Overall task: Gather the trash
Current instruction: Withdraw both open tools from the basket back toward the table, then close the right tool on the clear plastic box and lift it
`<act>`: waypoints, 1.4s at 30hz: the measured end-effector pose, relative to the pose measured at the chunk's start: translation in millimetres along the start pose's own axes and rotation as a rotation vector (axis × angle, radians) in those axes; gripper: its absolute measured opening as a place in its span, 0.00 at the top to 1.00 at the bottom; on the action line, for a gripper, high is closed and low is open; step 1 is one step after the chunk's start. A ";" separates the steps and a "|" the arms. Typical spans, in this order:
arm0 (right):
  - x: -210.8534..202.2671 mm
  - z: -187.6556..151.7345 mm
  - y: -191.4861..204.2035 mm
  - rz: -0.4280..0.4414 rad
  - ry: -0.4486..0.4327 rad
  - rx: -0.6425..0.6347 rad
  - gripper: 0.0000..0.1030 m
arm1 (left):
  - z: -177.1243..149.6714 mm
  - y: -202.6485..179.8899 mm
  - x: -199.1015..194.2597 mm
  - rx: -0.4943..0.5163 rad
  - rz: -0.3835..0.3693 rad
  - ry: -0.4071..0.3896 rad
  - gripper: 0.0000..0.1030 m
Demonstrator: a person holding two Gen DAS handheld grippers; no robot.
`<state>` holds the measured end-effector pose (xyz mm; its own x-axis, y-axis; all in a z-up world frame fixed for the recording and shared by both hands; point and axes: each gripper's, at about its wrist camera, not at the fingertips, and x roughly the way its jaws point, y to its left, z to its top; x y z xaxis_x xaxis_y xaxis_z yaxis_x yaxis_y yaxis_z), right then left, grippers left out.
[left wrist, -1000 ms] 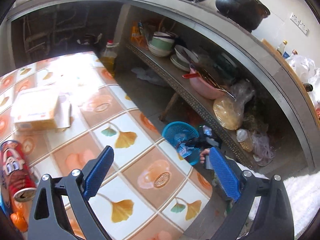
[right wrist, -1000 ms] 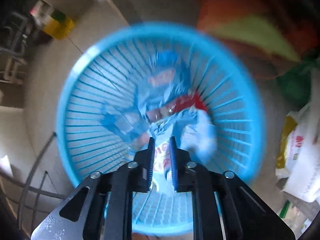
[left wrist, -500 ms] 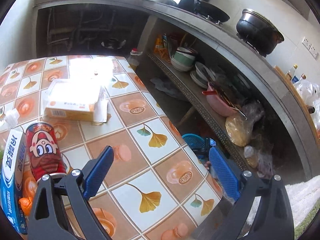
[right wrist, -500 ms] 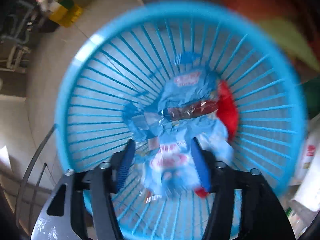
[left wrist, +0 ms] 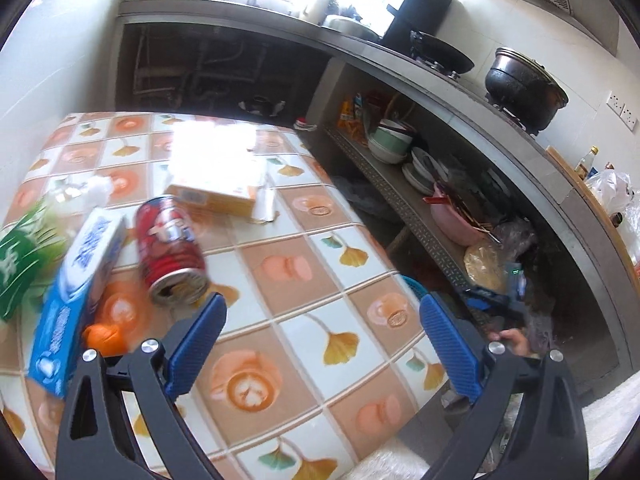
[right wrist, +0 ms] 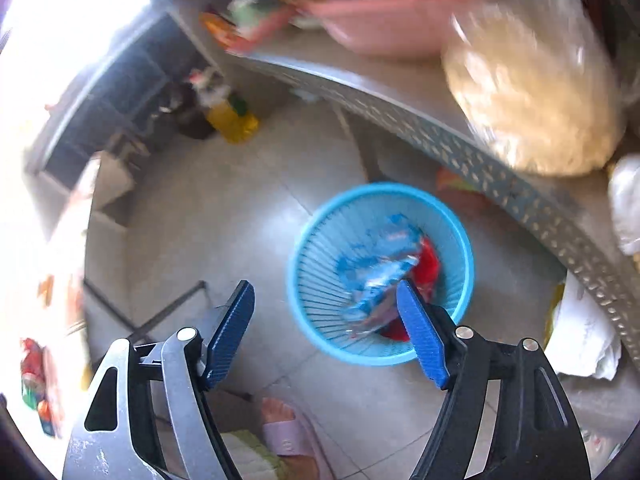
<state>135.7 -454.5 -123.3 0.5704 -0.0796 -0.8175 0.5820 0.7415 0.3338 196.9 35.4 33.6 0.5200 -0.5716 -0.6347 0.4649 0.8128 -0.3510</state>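
Observation:
My left gripper (left wrist: 320, 320) is open and empty above the tiled table (left wrist: 304, 332). Left of it lie a red can (left wrist: 170, 246) on its side, a blue carton (left wrist: 76, 292), an orange peel (left wrist: 102, 338), a green packet (left wrist: 20, 264) and a yellow box (left wrist: 216, 178). My right gripper (right wrist: 326, 320) is open and empty, high above the floor. The blue basket (right wrist: 312, 304) stands on the floor below it, holding a blue wrapper (right wrist: 380, 272) and something red (right wrist: 428, 268).
A metal shelf (right wrist: 460, 140) with a pink basin (right wrist: 384, 28) and a bagged flatbread (right wrist: 532, 108) runs beside the basket. A slippered foot (right wrist: 284, 428) is near the bottom edge. The counter with pots (left wrist: 520, 84) stands behind the table.
My right gripper opened, let the blue wrapper drop into the basket, and rose well away from it. My left gripper swung left, bringing the can and the carton into view.

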 end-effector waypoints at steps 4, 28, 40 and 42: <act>-33.9 1.4 47.4 0.072 -0.076 -0.112 0.27 | -19.5 15.7 -20.3 -0.020 0.053 -0.031 0.07; -44.4 -97.7 278.6 0.431 0.072 -0.476 0.24 | -18.0 79.7 -7.7 -0.234 0.155 -0.092 0.07; -35.5 -34.1 372.1 0.504 -0.018 -0.861 0.09 | 35.4 94.3 70.6 -0.181 0.366 0.007 0.08; -19.6 -19.3 403.7 0.534 0.021 -0.941 0.08 | 36.7 96.4 76.2 -0.188 0.367 0.015 0.10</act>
<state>348.3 -140.7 18.4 0.6033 0.4102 -0.6840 -0.4222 0.8918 0.1625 307.6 66.1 -23.3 0.6157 -0.2389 -0.7509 0.1102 0.9697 -0.2181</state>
